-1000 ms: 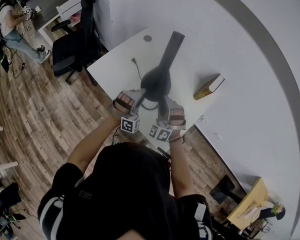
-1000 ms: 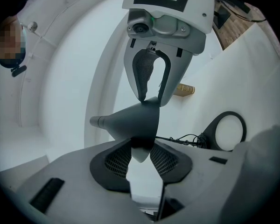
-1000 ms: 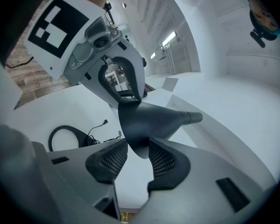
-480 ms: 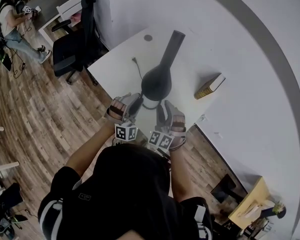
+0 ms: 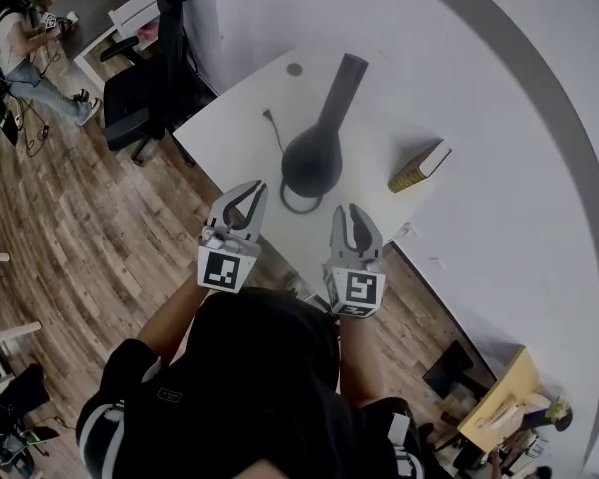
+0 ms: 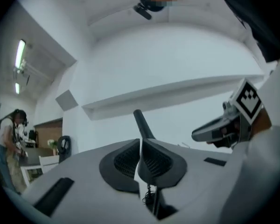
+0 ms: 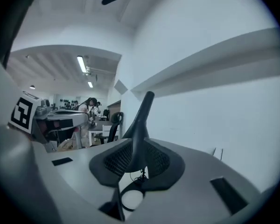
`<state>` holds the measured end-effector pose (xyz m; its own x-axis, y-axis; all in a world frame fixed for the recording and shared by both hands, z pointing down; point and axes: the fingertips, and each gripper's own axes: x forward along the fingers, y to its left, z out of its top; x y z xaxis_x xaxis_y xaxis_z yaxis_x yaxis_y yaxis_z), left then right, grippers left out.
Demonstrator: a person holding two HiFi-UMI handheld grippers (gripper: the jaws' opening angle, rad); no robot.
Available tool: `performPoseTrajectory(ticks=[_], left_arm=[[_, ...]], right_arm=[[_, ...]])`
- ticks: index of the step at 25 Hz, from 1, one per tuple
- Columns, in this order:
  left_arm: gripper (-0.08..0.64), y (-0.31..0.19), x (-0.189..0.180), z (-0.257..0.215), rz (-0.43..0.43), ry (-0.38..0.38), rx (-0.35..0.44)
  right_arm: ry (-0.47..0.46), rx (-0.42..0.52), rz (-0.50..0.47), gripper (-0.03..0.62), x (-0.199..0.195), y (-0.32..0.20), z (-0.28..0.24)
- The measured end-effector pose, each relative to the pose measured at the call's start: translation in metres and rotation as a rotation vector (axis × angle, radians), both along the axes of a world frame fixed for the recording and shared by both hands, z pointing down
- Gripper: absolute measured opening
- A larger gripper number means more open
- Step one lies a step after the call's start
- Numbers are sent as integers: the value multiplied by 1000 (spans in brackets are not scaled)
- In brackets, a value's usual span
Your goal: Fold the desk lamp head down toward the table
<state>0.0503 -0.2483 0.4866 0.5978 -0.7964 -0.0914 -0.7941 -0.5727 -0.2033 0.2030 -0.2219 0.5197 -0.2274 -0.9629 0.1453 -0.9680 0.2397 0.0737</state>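
The black desk lamp is folded low over the white table: its round head sits above its ring base, and its neck runs back towards the wall. My left gripper hovers in front of the lamp, to its left and clear of it. Its jaws are closing, the pads almost touch, and nothing is between them. My right gripper hangs level with it at the right. Its jaws are also closing, a gap still shows, and they are empty. Both gripper views show the lamp straight ahead beyond the jaws.
A book lies on the table right of the lamp. The lamp's cable and plug trail at its left. A black office chair stands off the table's left corner. A person sits far back left.
Both grippers have let go of the lamp, drawn back towards me and risen. They rolled so their marker cubes face up. The jaws went wide, then narrowed.
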Motion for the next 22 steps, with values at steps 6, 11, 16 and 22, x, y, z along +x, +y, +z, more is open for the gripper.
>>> performPoseTrajectory(ticks=[6, 11, 16, 22], left_arm=[[26, 12, -9, -28, 4, 244, -121], [26, 20, -5, -12, 2, 211, -156], [26, 24, 1, -12, 8, 227, -150], [26, 26, 5, -9, 15, 221, -168]], right_arm=[[-152, -1, 51, 46, 6, 11, -22], [-154, 0, 65, 12, 7, 21, -18], [-141, -13, 61, 12, 8, 26, -11], [-140, -20, 59, 12, 7, 27, -10]])
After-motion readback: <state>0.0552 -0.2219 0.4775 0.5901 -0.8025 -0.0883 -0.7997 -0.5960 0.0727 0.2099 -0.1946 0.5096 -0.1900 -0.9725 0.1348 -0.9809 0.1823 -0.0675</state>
